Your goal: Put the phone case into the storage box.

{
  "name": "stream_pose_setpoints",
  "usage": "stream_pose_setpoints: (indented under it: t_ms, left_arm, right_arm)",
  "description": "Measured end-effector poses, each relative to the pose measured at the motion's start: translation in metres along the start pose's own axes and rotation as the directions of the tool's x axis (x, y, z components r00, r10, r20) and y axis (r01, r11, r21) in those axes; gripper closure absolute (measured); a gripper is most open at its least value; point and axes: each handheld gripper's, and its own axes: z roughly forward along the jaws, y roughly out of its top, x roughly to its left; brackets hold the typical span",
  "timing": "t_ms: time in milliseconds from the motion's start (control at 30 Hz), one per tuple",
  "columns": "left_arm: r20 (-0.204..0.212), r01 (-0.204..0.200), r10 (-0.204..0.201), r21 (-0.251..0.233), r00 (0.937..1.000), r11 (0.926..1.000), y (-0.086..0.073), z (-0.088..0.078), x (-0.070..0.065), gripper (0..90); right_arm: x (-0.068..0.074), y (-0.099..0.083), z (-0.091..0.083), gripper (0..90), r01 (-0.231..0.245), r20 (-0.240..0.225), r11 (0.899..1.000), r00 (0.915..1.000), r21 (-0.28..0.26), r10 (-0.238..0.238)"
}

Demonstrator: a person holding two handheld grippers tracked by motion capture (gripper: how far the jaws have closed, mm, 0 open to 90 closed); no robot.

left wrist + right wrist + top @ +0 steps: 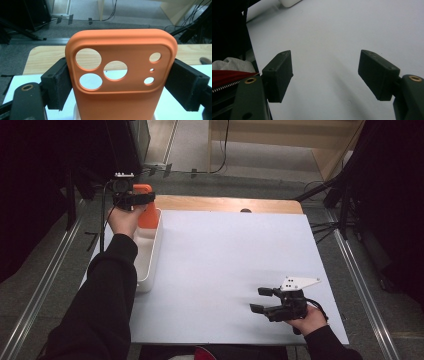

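The left tongs (134,199) pinch the orange soft-plastic phone case with round camera cut-outs (120,80) by its two long edges, holding it upright over the far end of the white oblong plastic tray (150,257), at about ten o'clock on the white tabletop (235,265). The case seems lifted, or nearly so; whether its foot touches the tray I cannot tell. Setting it down is what remains. The right tongs (262,300) rest spread and empty at about five o'clock.

black sleeves (107,285), 2 black grippers (265,301)
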Motion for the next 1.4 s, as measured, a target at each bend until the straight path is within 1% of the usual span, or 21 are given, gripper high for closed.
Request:
stream_pose_setpoints:
  t_ms: [100,200,300,400,467,533,600,700,900,1133,1267,1400]
  left_arm:
    - [-0.008,-0.001,0.001,0.006,1.0000,1.0000,-0.003,0.002,0.002,15.9]
    - [-0.001,0.002,-0.002,0.012,1.0000,0.9999,-0.005,0.005,0.003,15.9]
    - [-0.007,-0.016,0.016,0.021,0.9998,0.9997,-0.007,0.006,0.002,15.8]
    - [-0.013,-0.033,0.034,0.031,0.9994,0.9990,-0.009,0.009,0.000,15.9]
    - [-0.014,-0.035,0.036,0.031,0.9993,0.9989,-0.011,0.010,-0.001,15.9]
    - [-0.010,-0.029,0.030,0.028,0.9995,0.9992,-0.012,0.011,-0.001,15.9]
    - [-0.006,-0.031,0.031,0.040,0.9995,0.9987,-0.013,0.012,0.000,15.8]
    - [-0.016,-0.023,0.024,0.046,0.9996,0.9987,-0.015,0.014,0.000,15.8]
    - [-0.024,-0.046,0.047,0.056,0.9986,0.9974,-0.017,0.017,-0.002,15.7]
    - [-0.026,-0.051,0.053,0.069,0.9983,0.9963,-0.019,0.021,-0.006,15.7]
    - [-0.045,-0.062,0.065,0.070,0.9969,0.9956,-0.020,0.023,-0.007,15.7]
    - [-0.038,-0.061,0.064,0.075,0.9972,0.9953,-0.020,0.024,-0.007,15.7]
  right_arm:
    - [0.000,0.000,0.000,26.7,0.002,0.001,1.000,1.0000,0.001,-0.002]
    - [-0.001,0.000,0.000,26.7,0.000,0.002,1.000,1.0000,0.000,0.000]
    - [-0.001,0.000,0.000,26.7,-0.002,0.003,1.000,1.0000,-0.002,0.002]
    - [-0.001,0.000,0.001,26.4,-0.009,-0.002,1.000,1.0000,0.007,0.009]
    - [0.000,0.000,0.001,25.5,-0.001,0.001,1.000,1.0000,0.009,0.001]
    - [-0.001,0.000,0.001,25.2,0.002,0.007,1.000,1.0000,0.004,-0.002]
    - [-0.001,0.000,0.000,25.1,-0.001,0.013,1.000,0.9999,-0.005,0.001]
    - [-0.002,0.000,-0.001,25.0,-0.006,0.021,1.000,0.9998,-0.010,0.006]
    - [-0.002,0.000,0.000,25.0,-0.002,0.017,1.000,0.9999,-0.006,0.002]
    - [-0.002,0.000,-0.001,25.0,-0.005,0.022,1.000,0.9998,-0.008,0.005]
    - [-0.003,0.000,-0.002,24.9,-0.016,0.025,1.000,0.9996,-0.009,0.016]
    - [-0.002,0.000,-0.002,24.9,-0.011,0.024,1.000,0.9996,-0.010,0.011]
